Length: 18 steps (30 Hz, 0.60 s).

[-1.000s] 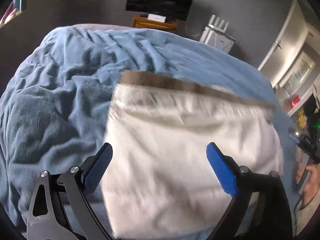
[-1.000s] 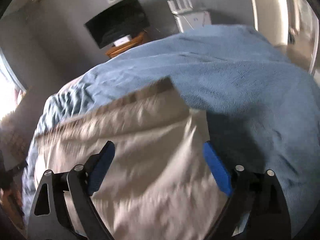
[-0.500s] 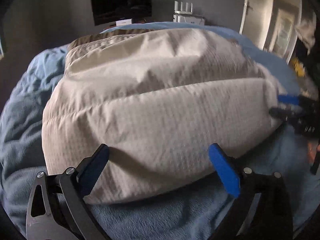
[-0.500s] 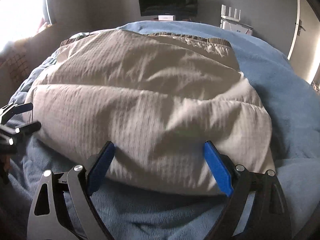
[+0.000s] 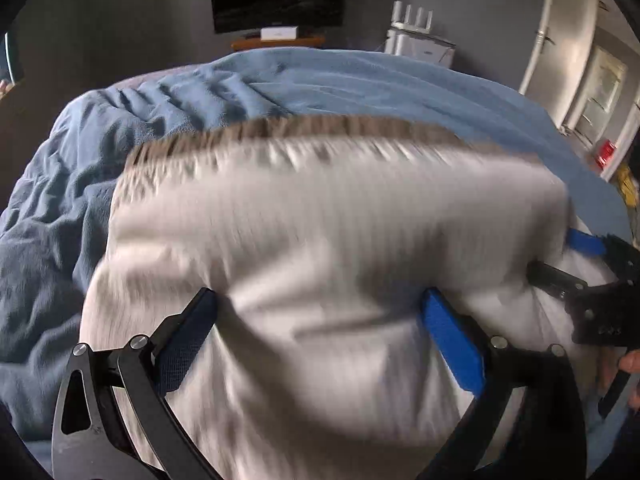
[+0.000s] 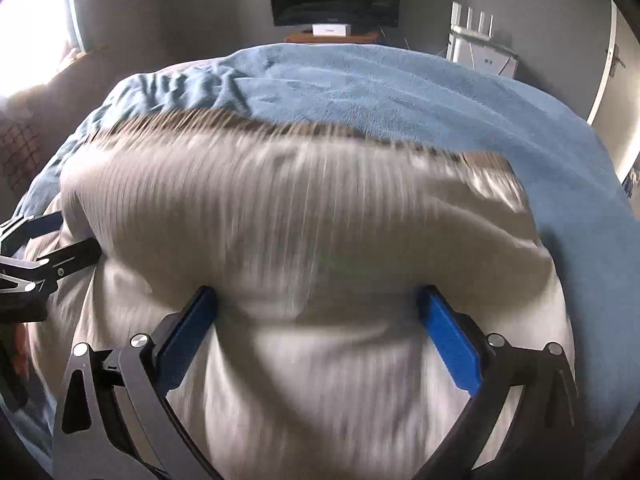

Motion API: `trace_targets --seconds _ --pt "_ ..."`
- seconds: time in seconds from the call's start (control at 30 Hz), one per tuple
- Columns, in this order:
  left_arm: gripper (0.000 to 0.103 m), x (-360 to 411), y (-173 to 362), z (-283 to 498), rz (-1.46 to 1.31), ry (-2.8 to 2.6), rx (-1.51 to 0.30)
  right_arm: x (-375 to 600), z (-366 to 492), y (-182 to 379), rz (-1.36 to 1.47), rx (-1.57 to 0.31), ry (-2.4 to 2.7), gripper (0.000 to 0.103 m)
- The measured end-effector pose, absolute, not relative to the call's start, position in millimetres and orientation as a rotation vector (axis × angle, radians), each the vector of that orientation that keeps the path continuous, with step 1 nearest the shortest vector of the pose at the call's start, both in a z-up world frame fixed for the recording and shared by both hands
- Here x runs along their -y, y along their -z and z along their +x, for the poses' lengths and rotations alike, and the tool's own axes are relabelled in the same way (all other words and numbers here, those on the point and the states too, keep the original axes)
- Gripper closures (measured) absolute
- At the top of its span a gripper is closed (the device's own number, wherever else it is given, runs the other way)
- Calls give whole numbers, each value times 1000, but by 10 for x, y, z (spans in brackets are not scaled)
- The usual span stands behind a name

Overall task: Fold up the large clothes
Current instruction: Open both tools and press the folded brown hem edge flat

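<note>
Since before, both spread claws [image 5: 318,312] [image 6: 318,310] advanced over the blurred garment [image 5: 320,240].

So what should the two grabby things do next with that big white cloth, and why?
Probably close both sets of jaws on the near edge. The left gripper and right gripper are wide open with the white garment bunched between them on the blue blanket. The cloth is blurred, so its exact lie is unclear.
</note>
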<state>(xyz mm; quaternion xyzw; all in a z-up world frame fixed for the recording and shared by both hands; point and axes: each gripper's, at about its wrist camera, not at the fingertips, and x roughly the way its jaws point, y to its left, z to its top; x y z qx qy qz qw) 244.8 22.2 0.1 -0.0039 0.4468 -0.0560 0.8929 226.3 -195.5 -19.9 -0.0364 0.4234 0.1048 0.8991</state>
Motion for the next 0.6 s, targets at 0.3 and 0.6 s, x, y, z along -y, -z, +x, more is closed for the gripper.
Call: trace_targets --seconds 0.3,0.6 --pt "5 -312 113 3165 -15 39 -1086 1836 3047 309 -48 -955 -152 6" --pt "4 -307 500 3308 15 37 -1185 1839 3377 687 -19 -1071 -162 5"
